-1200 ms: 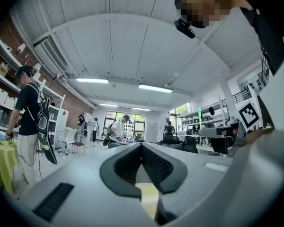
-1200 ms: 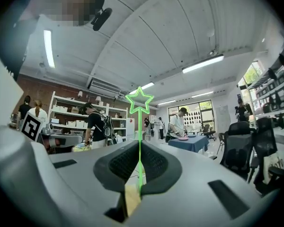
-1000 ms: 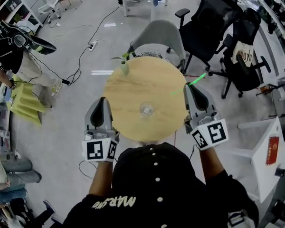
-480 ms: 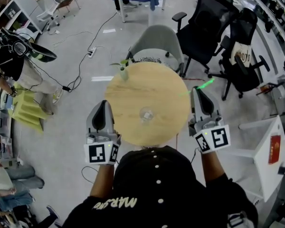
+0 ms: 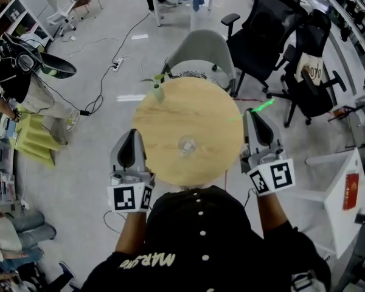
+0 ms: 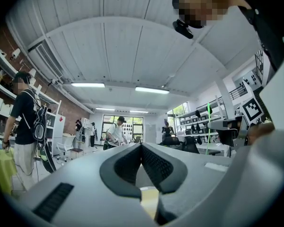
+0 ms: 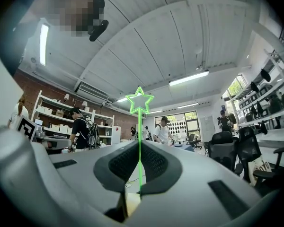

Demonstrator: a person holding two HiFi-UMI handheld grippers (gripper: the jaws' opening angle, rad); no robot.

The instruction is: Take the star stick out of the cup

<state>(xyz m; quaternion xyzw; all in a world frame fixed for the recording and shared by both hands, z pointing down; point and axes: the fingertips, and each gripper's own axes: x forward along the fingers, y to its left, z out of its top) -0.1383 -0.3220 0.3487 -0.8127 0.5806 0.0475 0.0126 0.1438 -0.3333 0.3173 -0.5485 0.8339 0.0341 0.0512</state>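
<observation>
A clear cup [image 5: 187, 143] stands near the middle of the round wooden table [image 5: 213, 105]. The thin green star stick [image 5: 264, 106] is out of the cup, at the table's right edge. My right gripper [image 5: 251, 114] is shut on it. In the right gripper view the stick [image 7: 140, 126] rises upright from between the closed pads of my right gripper [image 7: 140, 143], with its star outline [image 7: 139, 100] on top. My left gripper [image 5: 132, 134] hovers at the table's left front edge. In its own view my left gripper [image 6: 142, 145] has its pads together and nothing between them.
A small green bottle [image 5: 159, 91] stands at the table's far left edge. A grey chair [image 5: 201, 48] is tucked in behind the table, and black office chairs [image 5: 274, 26] stand to the right. A person [image 5: 21, 75] stands at left, with cables [image 5: 103, 78] on the floor.
The head view has shifted a little. Both grippers keep their places beside the table, and the star stick stays in the right jaws.
</observation>
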